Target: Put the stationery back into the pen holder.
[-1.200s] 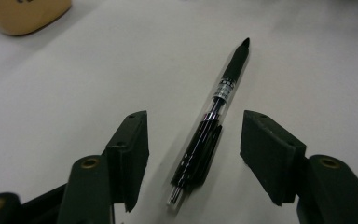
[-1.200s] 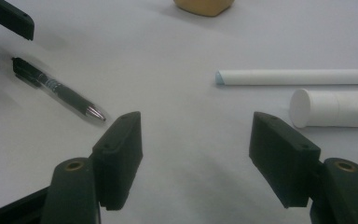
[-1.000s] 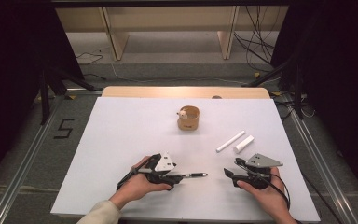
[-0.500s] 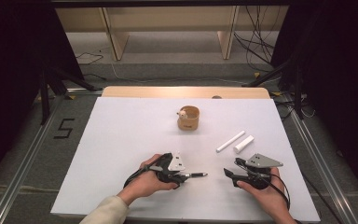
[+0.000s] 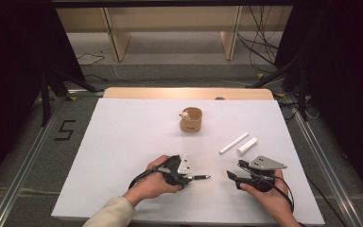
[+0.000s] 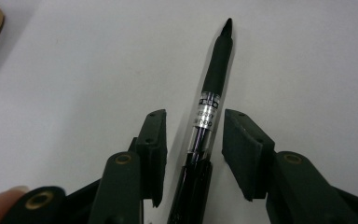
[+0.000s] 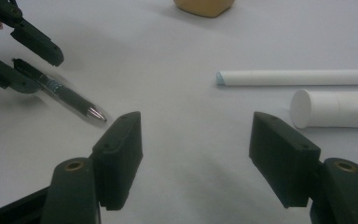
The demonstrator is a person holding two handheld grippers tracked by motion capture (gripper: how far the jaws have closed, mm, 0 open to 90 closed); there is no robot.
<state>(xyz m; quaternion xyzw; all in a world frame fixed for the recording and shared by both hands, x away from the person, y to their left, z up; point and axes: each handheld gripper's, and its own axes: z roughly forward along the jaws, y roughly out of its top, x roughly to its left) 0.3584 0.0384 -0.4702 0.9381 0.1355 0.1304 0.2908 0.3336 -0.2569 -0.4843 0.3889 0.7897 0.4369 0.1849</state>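
Since a moment ago the left gripper (image 5: 187, 175) has slid a little right along the pen (image 6: 208, 107), low centre of the high view; its jaws now flank the barrel, seemingly with small gaps either side. The pen is black with a clear, labelled midsection. The right gripper (image 7: 196, 149) stands spread, empty. Farther up lie two white tubes (image 5: 240, 143) and a tan cup (image 5: 191, 119).

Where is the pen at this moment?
The pen lies between the left claw's open jaws with a gap on each side. In the high view it sits near the table's front edge, tip pointing toward the right claw.
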